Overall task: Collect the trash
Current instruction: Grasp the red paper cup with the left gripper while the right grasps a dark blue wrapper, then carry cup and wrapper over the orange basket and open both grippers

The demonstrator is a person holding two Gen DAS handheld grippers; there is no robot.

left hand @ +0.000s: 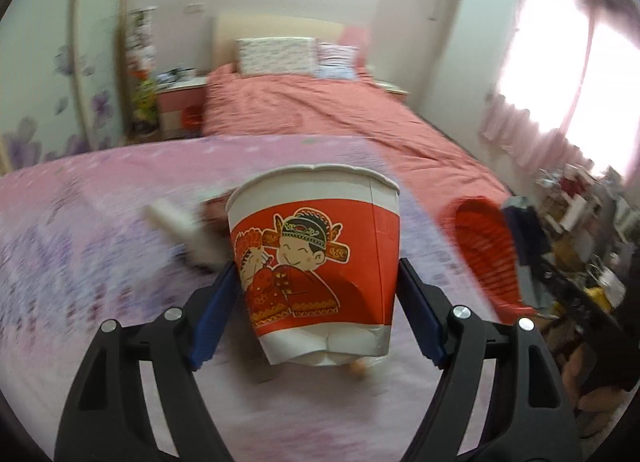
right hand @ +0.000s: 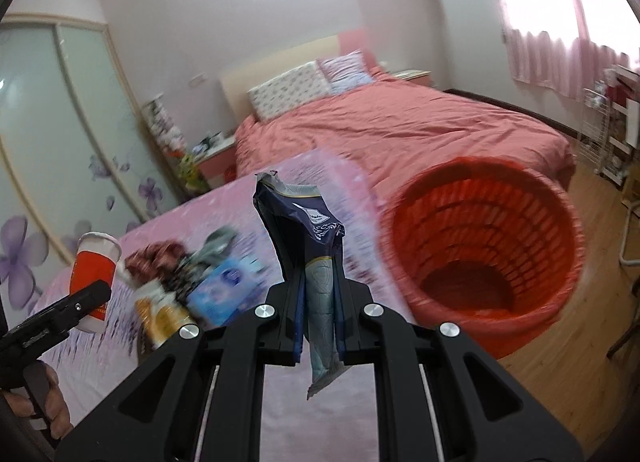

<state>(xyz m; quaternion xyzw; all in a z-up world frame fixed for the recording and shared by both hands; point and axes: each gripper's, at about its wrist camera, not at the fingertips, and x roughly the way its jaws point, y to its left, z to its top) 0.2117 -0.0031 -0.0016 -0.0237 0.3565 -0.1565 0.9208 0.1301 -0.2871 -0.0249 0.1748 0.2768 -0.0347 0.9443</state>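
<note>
Beside the red basket [right hand: 486, 258], each claw grips trash.

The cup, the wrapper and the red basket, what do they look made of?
Cup: likely paper, matte printed wall, side seam and rolled rim.
Wrapper: thin glossy plastic film or foil, crumpled and shiny.
Basket: probably moulded plastic, with rows of slots in its red wall.

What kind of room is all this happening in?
A bedroom in a home, most likely. There is a made bed with pillows against a headboard, a sliding wardrobe door with purple flower decals, and a pink-curtained window.
</note>
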